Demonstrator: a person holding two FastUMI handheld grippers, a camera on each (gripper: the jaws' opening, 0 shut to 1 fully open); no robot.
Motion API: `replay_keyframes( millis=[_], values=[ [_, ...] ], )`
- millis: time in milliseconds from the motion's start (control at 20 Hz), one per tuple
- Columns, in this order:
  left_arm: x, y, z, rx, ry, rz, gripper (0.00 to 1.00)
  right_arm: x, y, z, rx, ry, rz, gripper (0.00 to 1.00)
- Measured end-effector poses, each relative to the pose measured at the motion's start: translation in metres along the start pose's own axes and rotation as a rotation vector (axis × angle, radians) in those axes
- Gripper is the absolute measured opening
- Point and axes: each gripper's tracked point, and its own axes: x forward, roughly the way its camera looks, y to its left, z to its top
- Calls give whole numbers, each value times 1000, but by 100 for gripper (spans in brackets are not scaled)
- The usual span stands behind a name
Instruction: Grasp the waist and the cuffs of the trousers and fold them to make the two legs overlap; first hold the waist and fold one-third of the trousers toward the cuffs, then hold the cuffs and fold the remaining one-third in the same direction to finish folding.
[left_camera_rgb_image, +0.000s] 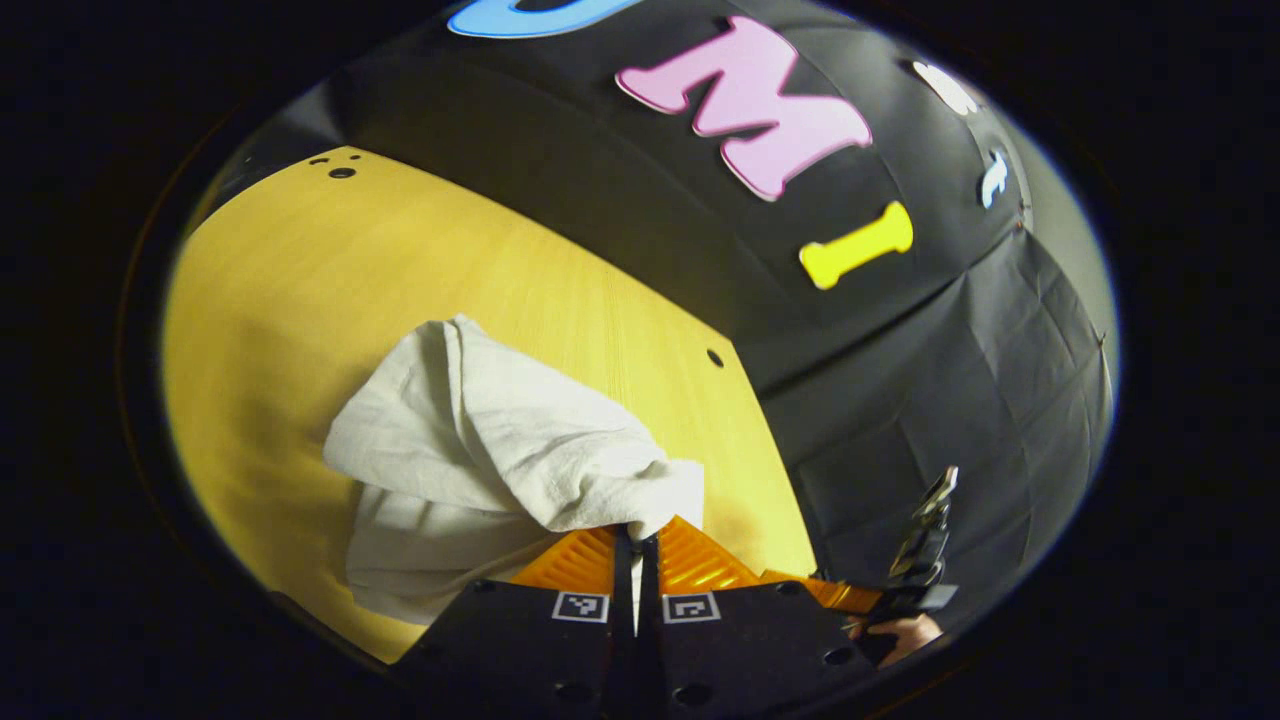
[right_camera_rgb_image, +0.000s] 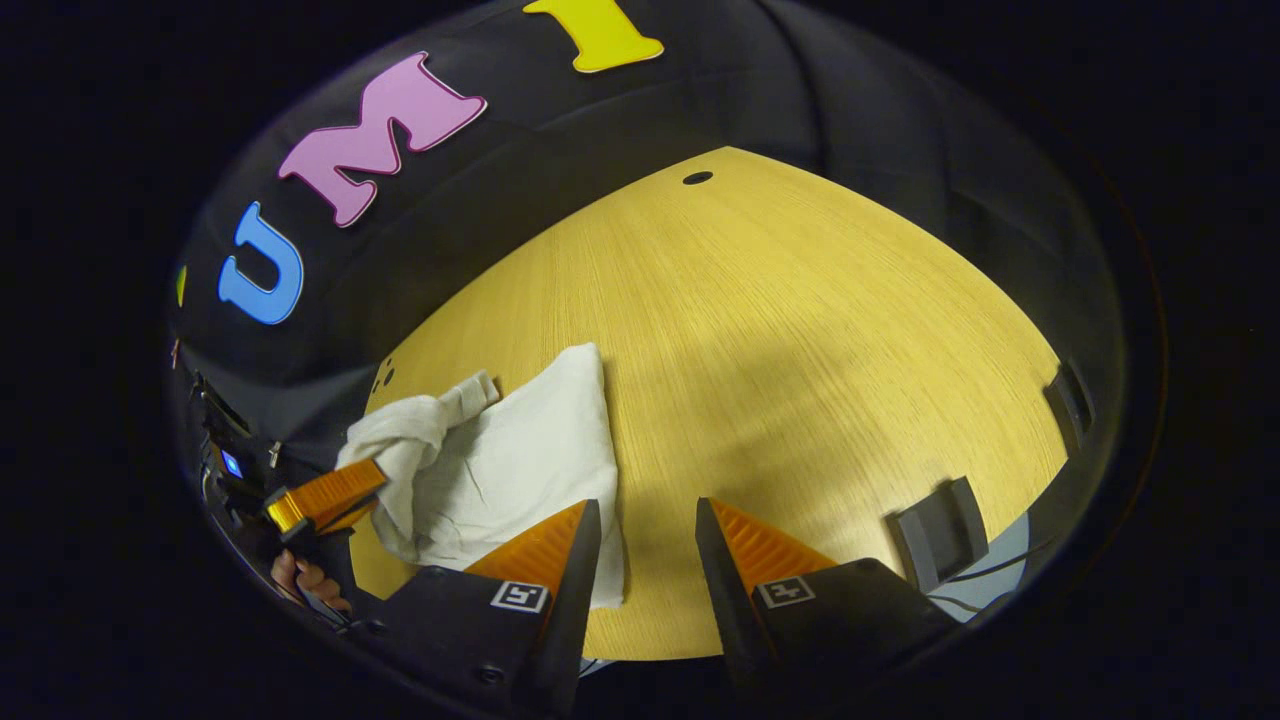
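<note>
The white trousers (left_camera_rgb_image: 470, 440) lie bunched and partly folded on the yellow table (left_camera_rgb_image: 300, 290). My left gripper (left_camera_rgb_image: 637, 535) is shut on a raised fold of the cloth at its near edge. In the right gripper view the trousers (right_camera_rgb_image: 520, 460) lie left of centre. The left gripper (right_camera_rgb_image: 372, 478) pinches their lifted left end there, with a hand (right_camera_rgb_image: 300, 580) behind it. My right gripper (right_camera_rgb_image: 648, 520) is open just above the table at the trousers' right edge. Its left finger (right_camera_rgb_image: 560, 545) is over the cloth's border, and nothing sits between the fingers.
Bare yellow tabletop (right_camera_rgb_image: 800, 330) stretches to the right of the trousers. Two dark brackets (right_camera_rgb_image: 940, 530) stand at the table's right edge. Small holes (right_camera_rgb_image: 697, 178) mark the far corner. The black booth wall (left_camera_rgb_image: 900, 380) closes in behind the table.
</note>
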Motion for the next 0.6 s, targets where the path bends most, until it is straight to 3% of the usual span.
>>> replay_keyframes(
  millis=[300,500,600],
  values=[
    [14,8,-23,7,144,32,10,-4,-12,1,31,-2,8,60],
    [15,13,-15,-90,207,45,15,-6,-13,4,26,-4,27,60],
    [17,16,-6,-176,203,30,24,-6,-9,7,11,-4,35,60]
  ],
)
